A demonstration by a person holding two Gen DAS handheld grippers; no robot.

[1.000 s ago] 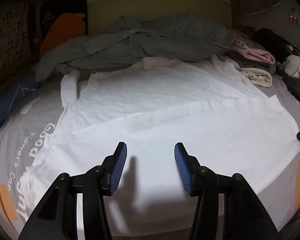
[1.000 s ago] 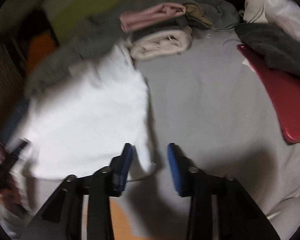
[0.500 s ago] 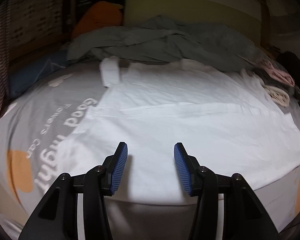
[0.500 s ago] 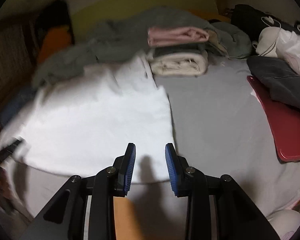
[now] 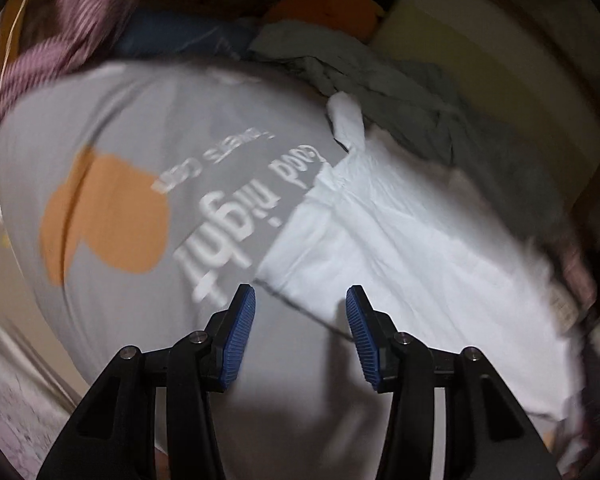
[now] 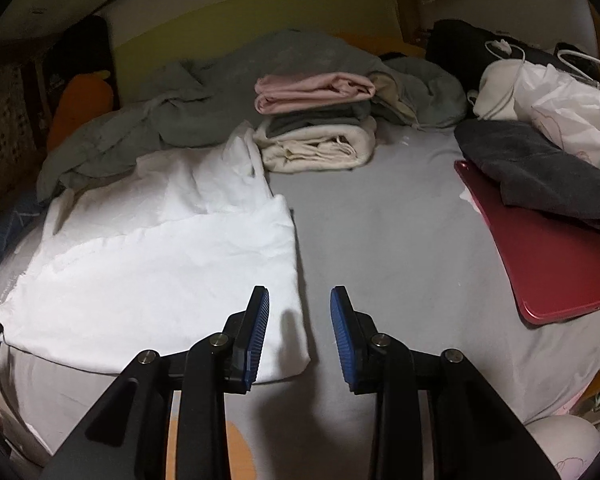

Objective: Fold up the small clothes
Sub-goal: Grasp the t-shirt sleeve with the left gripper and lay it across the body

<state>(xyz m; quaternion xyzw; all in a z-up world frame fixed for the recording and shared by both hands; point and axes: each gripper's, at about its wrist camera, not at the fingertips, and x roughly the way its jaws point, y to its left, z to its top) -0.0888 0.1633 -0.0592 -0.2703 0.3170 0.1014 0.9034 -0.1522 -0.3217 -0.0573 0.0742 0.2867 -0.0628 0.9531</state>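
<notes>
A white garment lies spread flat on the grey bedsheet; it also shows in the blurred left wrist view. My right gripper is open and empty, hovering just above the garment's near right corner. My left gripper is open and empty, over the sheet at the garment's near left corner. A stack of folded clothes, pink on top, grey and cream below, sits at the back.
A rumpled grey-green blanket lies behind the garment. A red flat case with dark grey cloth on it lies at right, by a white bag. The sheet shows an orange patch and white lettering.
The left gripper has swung left, from over the garment's middle to its left corner. The right gripper has steadied at the right corner, jaws a little wider than half a second ago.
</notes>
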